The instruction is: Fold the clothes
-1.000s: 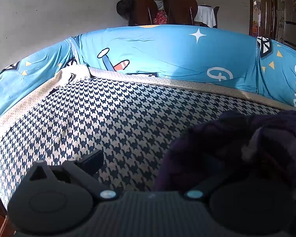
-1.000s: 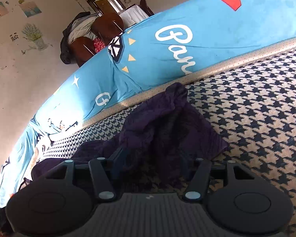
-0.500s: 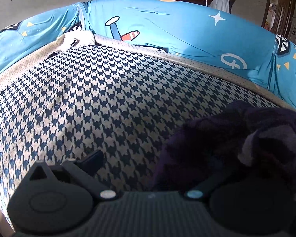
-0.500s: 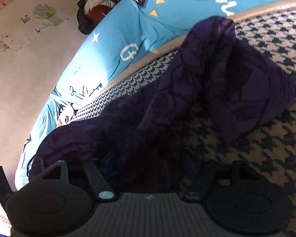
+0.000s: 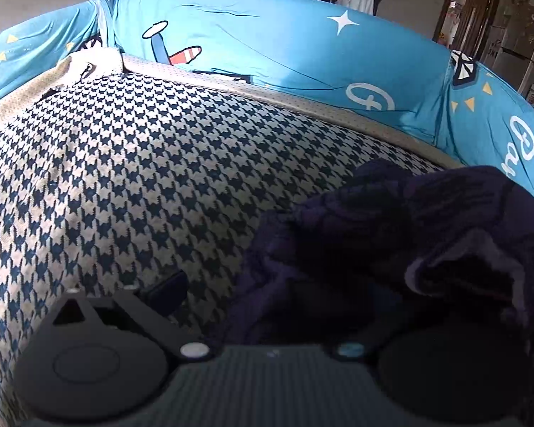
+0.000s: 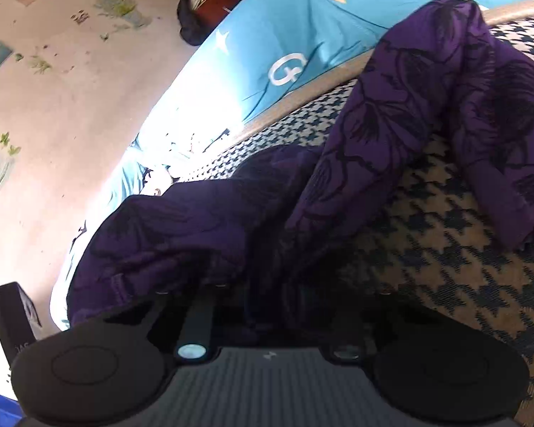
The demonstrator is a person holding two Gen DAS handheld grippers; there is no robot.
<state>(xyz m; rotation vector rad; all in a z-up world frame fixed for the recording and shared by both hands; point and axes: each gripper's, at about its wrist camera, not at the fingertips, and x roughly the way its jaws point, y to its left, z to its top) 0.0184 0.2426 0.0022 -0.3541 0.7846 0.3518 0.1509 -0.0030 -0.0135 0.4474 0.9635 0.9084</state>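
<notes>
From my left wrist view, the purple garment (image 5: 427, 249) lies heaped to the right of my left tongs (image 5: 267, 306) and spills in front of them. Only one finger (image 5: 167, 290) shows, standing out over bare houndstooth cushion (image 5: 124, 178); the other is buried in dark cloth, so I cannot tell how wide these tongs stand or whether they grip anything. The cushion is a coarse woven weave, navy on cream, edged by a dotted beige border (image 5: 302, 99) and backed by a smooth blue printed cover (image 5: 284, 53).

From my right wrist view, the garment runs as a long band, from a bunched mass close at the lower left up to a loose end at the far upper right near the blue cover (image 6: 284, 35). Its long axis lies diagonally away from me. The fabric is thin, limp and matte, printed with dark floral lines. My right tongs (image 6: 267, 302) are closing, with folds of the cloth between the fingers; I judge this hand the nearer to a workable edge, though the pads themselves are lost in shadow.
</notes>
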